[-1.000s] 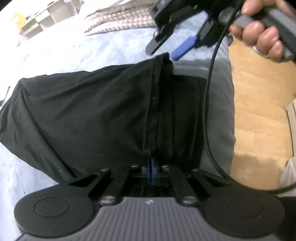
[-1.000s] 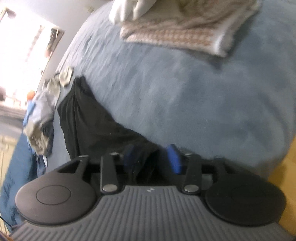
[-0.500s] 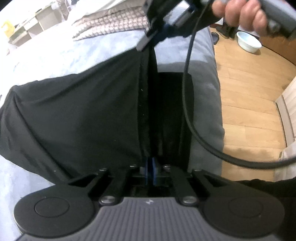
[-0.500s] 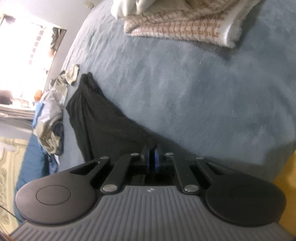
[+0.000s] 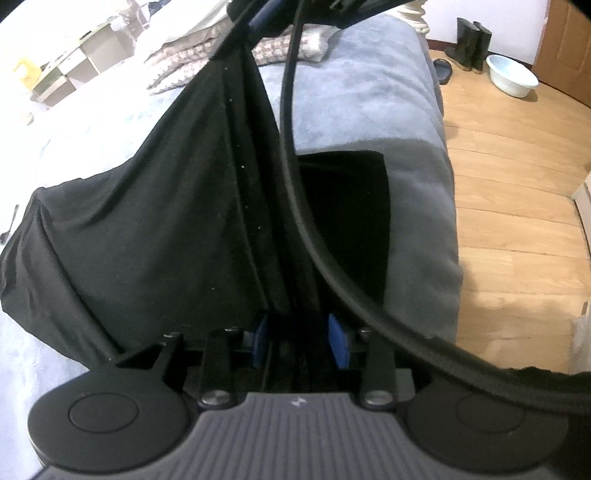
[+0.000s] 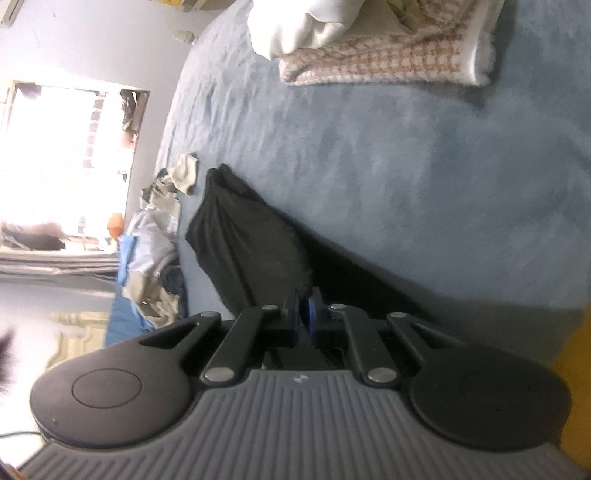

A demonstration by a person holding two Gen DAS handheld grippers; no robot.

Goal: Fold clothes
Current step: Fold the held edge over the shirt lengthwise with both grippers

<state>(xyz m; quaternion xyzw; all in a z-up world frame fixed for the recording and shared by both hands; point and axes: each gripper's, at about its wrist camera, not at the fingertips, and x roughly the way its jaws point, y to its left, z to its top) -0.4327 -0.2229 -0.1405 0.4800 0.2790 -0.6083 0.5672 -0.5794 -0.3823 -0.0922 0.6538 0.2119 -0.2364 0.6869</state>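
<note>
Left jaws: my left gripper points steeply down at the near edge of the black garment. Its blue pads are opening now; cloth is between them but they no longer press it.
Right jaws: my right gripper is clenched on a fold of the same black garment, and it points down more gently. In the left view this grip is at the top, with the cloth hanging from it like a tent.
Garment: it lies on the blue-grey bed cover, near the edge toward the wooden floor; one part is lifted, the rest is flat.
Cable: a black cable crosses in front of the cloth.
Step, as I judge: carry the lifted edge over to make the fold.
How to do well: free the left pads fully before the right one pulls; keep the edge straight; keep the cable away from the fold.
Further away: a checked folded towel with white cloth on it, well apart.
</note>
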